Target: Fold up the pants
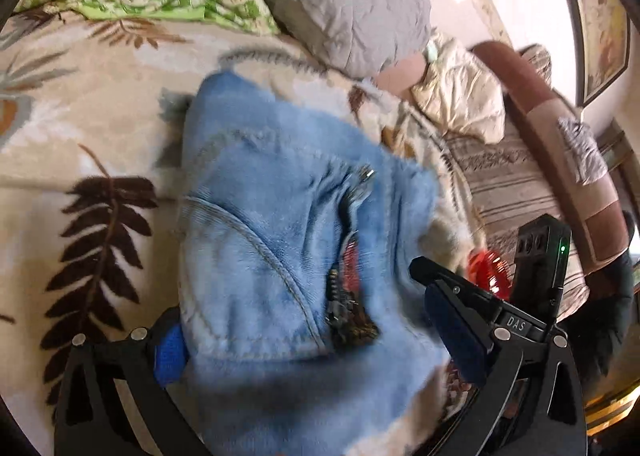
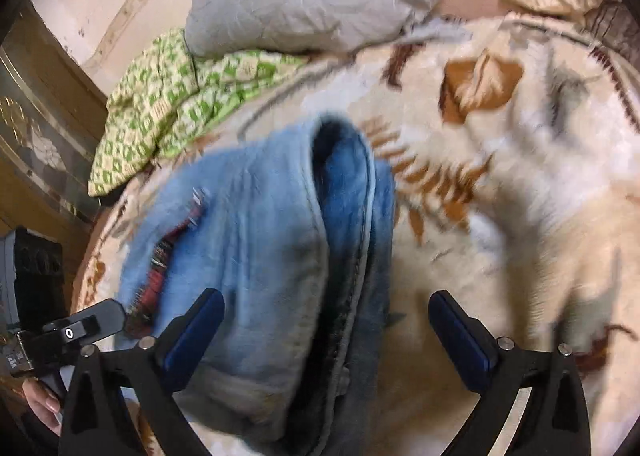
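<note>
Claws point(image 1: 304, 336) point(image 2: 326, 340) gaping over pants point(image 1: 288, 215).

Bare blanket point(image 2: 520, 215) right of folded pants point(image 2: 260, 236).

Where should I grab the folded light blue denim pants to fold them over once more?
Grip the folded light blue denim pants at the near end, by the layered edge in the right wrist view, coming in from the near side. The stacked layers there are thick enough to pinch together. Both tongs are open.
</note>
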A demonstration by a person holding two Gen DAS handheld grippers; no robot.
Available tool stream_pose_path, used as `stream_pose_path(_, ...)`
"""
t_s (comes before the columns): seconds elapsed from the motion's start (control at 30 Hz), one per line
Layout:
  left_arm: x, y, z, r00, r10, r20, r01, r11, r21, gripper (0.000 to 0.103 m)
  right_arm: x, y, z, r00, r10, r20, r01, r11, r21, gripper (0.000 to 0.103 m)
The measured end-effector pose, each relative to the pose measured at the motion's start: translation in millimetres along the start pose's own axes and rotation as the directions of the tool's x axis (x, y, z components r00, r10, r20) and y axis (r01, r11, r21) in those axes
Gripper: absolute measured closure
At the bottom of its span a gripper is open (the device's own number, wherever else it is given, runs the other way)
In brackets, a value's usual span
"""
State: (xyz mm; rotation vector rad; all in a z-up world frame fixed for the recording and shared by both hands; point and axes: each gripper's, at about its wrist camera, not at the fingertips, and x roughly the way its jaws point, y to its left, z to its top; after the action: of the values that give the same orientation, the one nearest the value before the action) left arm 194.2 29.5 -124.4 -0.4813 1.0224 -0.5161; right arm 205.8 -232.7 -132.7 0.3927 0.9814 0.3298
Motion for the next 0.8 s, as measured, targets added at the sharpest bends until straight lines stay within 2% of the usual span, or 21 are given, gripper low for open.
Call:
stream_pose_path(0.07,-16.8,-11.9,-0.1,0.999,0.013,0.038,-0.014,1.0,0.014,0.0,-25.0,9.0,6.3,0.998,-0.028,0.056,0.03,0.999,-0.027,0.0)
stream_pose_path(0.13,-37.5,-29.2,-2.0,0.992,0.076,0.103,-0.081,0.996,0.045,0.0,-57.1,24.3,11.4,0.988,-0.079,0.129,0.088,0.994,-0.07,0.0)
stream_pose_path(0.17,-50.5,-41.4,-3.9,0.979,0.121,0.166,-0.135,0.988,0.079,0.0,-73.7,31.4,12.7,0.979,-0.111,0.168,0.127,0.988,-0.09,0.0)
stream_pose_path(0.2,-66.8,-57.6,-6.6,0.954,0.174,0.246,-0.209,0.97,0.122,0.0,-93.1,40.1,12.9,0.965,-0.147,0.215,0.174,0.979,-0.109,0.0)
stream_pose_path(0.27,-92.5,-84.9,-11.5,0.899,0.255,0.357,-0.334,0.926,0.179,0.0,-122.8,53.6,11.3,0.938,-0.191,0.29,0.236,0.963,-0.131,0.0)
stream_pose_path(0.33,-117.3,-110.6,-18.8,0.831,0.311,0.461,-0.446,0.868,0.218,0.0,-151.1,67.4,7.6,0.896,-0.259,0.36,0.324,0.937,-0.132,0.0)
stream_pose_path(0.4,-138.0,-130.1,-30.8,0.753,0.361,0.55,-0.551,0.804,0.226,0.0,-176.8,77.1,-0.7,0.854,-0.3,0.424,0.382,0.916,-0.12,0.0)
stream_pose_path(0.43,-147.4,-136.8,-37.9,0.72,0.375,0.584,-0.585,0.78,0.221,0.0,-187.5,81.1,-7.3,0.84,-0.31,0.446,0.396,0.911,-0.114,0.0)
stream_pose_path(0.47,-152.9,-139.9,-44.5,0.706,0.378,0.599,-0.598,0.771,0.219,0.0,-192.8,84.2,-10.9,0.834,-0.312,0.455,0.401,0.909,-0.113,0.0)
stream_pose_path(0.5,-157.2,-139.8,-51.2,0.703,0.379,0.602,-0.601,0.769,0.218,0.0,-198.1,87.7,-17.3,0.83,-0.316,0.46,0.408,0.906,-0.114,0.0)
stream_pose_path(0.57,-158.9,-138.4,-61.4,0.709,0.384,0.592,-0.596,0.775,0.21,0.0,-204.3,91.3,-35.3,0.827,-0.327,0.458,0.416,0.903,-0.106,0.0)
stream_pose_path(0.63,-154.0,-133.0,-73.7,0.72,0.404,0.564,-0.593,0.781,0.197,0.0,-205.3,92.1,-52.5,0.836,-0.324,0.442,0.409,0.906,-0.111,0.0)
stream_pose_path(0.73,-142.5,-119.3,-93.7,0.727,0.455,0.514,-0.606,0.778,0.169,0.0,-201.7,91.4,-84.3,0.849,-0.332,0.412,0.407,0.907,-0.105,0.0)
stream_pose_path(0.8,-136.4,-112.3,-108.5,0.722,0.497,0.481,-0.624,0.768,0.144,0.0,-198.1,89.2,-105.0,0.857,-0.344,0.384,0.406,0.91,-0.089,0.0)
